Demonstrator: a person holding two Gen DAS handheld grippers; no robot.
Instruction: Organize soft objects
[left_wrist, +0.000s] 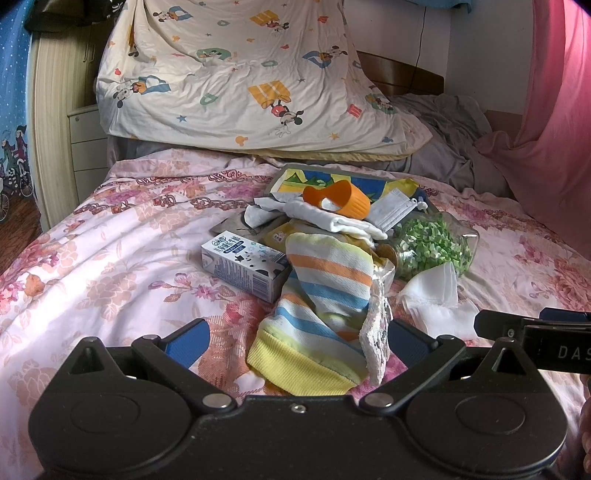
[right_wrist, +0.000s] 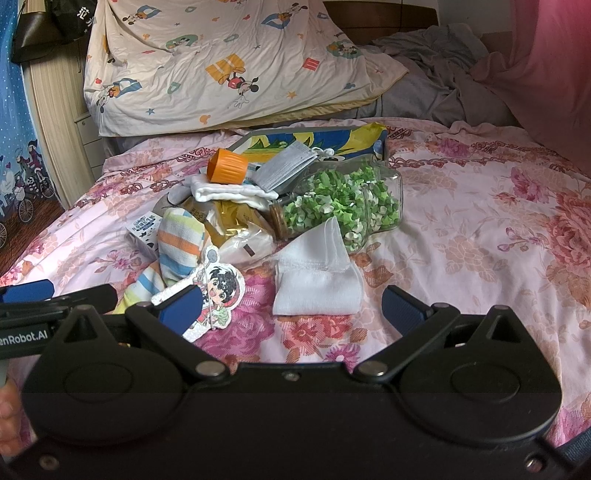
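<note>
A glass jar (right_wrist: 343, 199) lies on its side on the bed (right_wrist: 480, 229) — full of green paper bits; both grippers' fingers (left_wrist: 188, 341) (right_wrist: 402, 308) are spread.

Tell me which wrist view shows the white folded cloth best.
The right wrist view. There the white cloth lies whole and unobstructed, between the open right gripper's fingers, in front of the jar. In the left wrist view the cloth sits off to the right, partly hidden behind the striped sock and sticker.
</note>
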